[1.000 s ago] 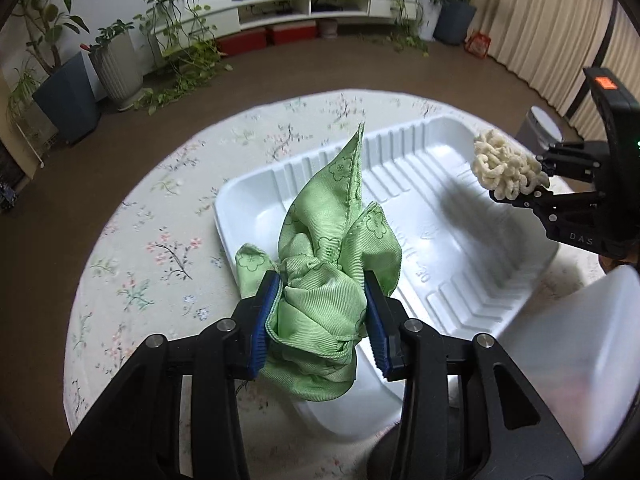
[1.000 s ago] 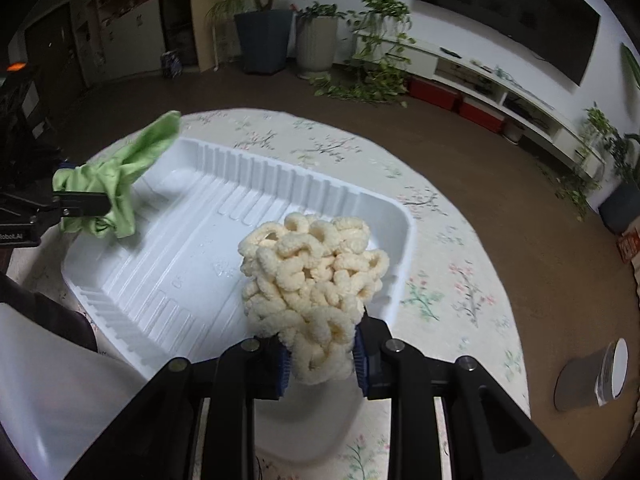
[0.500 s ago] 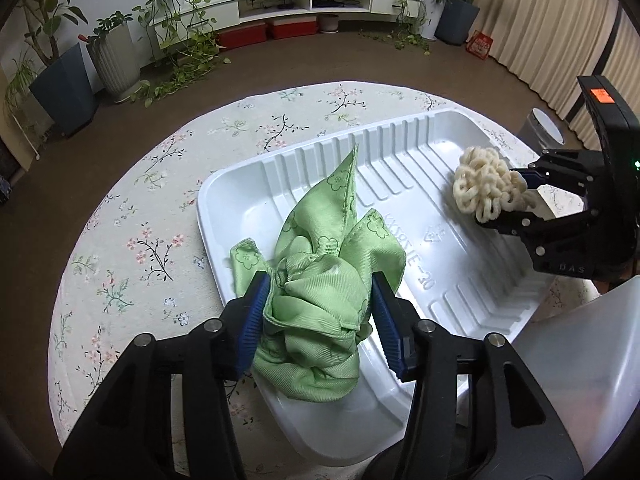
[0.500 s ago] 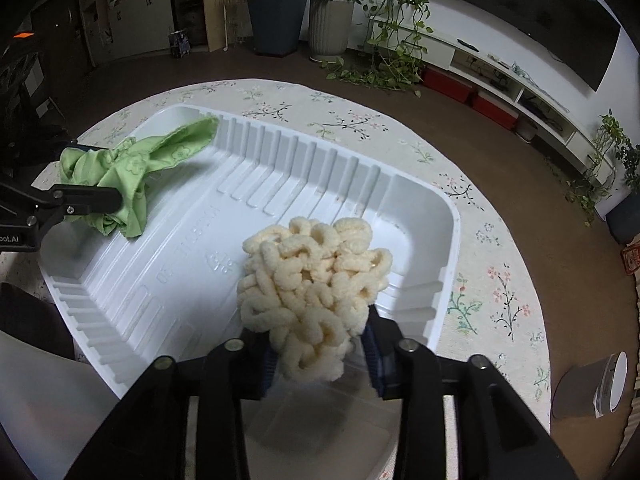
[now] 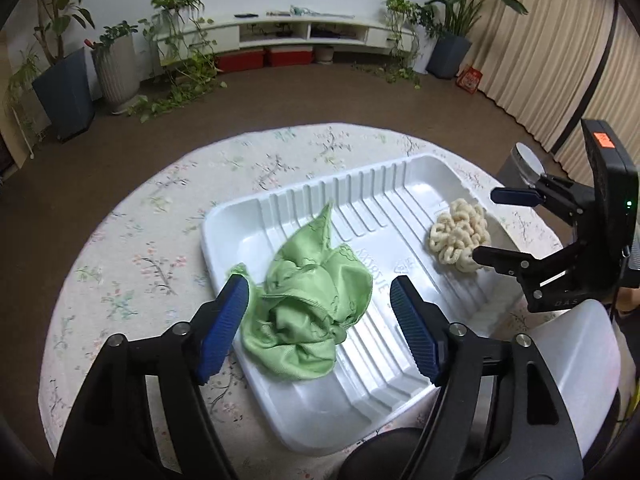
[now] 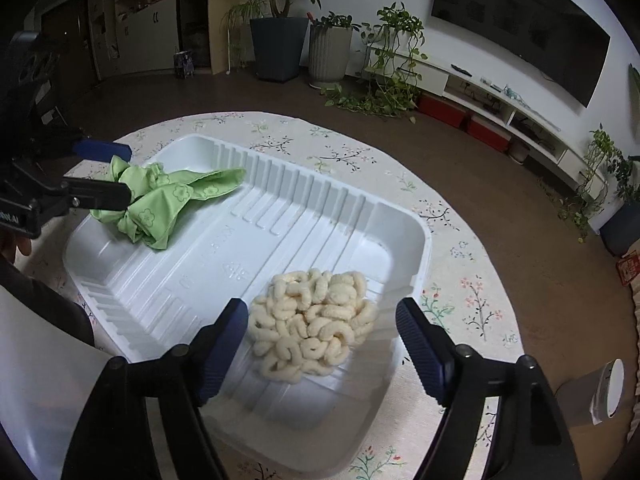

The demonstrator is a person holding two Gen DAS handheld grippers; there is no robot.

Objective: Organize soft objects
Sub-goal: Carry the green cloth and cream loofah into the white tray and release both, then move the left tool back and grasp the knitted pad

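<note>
Green cloth (image 5: 312,304) is left lying in the white tray (image 5: 404,184) between the just-opened left gripper (image 5: 320,328) pads, untouched, and cream scrunchie (image 6: 312,320) likewise between the widened right gripper (image 6: 320,344).

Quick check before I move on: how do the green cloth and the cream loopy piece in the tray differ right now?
The green cloth is smooth woven fabric with a printed flower pattern, crumpled, one corner stretched out flat; the cream loopy piece is a plain compact clump of thick loops. The cloth spreads wider than the clump. The cloth lies at the white tray's end by the left gripper, the clump at the end by the right gripper. Both rest inside the tray, released, between open jaws that have just been opening.
</note>
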